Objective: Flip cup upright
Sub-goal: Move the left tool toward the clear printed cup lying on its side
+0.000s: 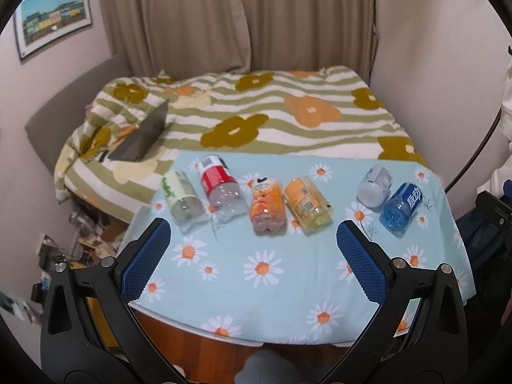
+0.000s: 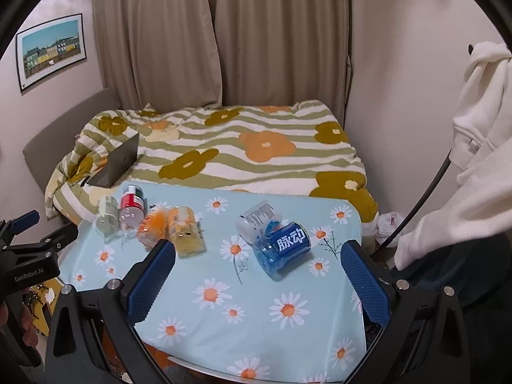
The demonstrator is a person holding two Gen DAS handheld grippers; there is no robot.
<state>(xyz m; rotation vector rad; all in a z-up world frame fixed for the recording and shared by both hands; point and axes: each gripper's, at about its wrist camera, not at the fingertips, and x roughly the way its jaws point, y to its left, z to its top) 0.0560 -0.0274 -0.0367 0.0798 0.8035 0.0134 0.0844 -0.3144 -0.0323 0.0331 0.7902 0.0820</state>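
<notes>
Lying on their sides across the daisy-print surface (image 1: 288, 275), six cut-bottle cups wait in a loose row, none of them upright. We see four bunched at the left: the green-labelled cup (image 1: 182, 198), the red-labelled cup (image 1: 219, 180) touching it, the orange crinkled cup (image 1: 265, 204) and the yellow cup (image 1: 308, 204), its open mouth turned toward us. Well apart to the right, the white cup (image 1: 374, 182) and the blue cup (image 1: 401, 208) lie touching each other; in the right wrist view the blue cup (image 2: 281, 248) sits nearest, almost between the blue pads, with the white cup (image 2: 256, 220) just behind it. Our left gripper (image 1: 252, 233) hovers over the near part of the cloth with its fingers spread wide and nothing between them, the row of four just beyond. Our right gripper (image 2: 259, 256) is likewise spread wide and empty, hanging above the surface short of the blue cup. Behind the surface we see a bed (image 1: 272, 115) under a green-striped flowered quilt, a dark laptop (image 1: 144, 137) half open on it, beige curtains (image 1: 236, 16) at the far wall and a framed picture (image 1: 52, 16) at the left. A white garment (image 2: 480, 147) hangs at the right edge.
</notes>
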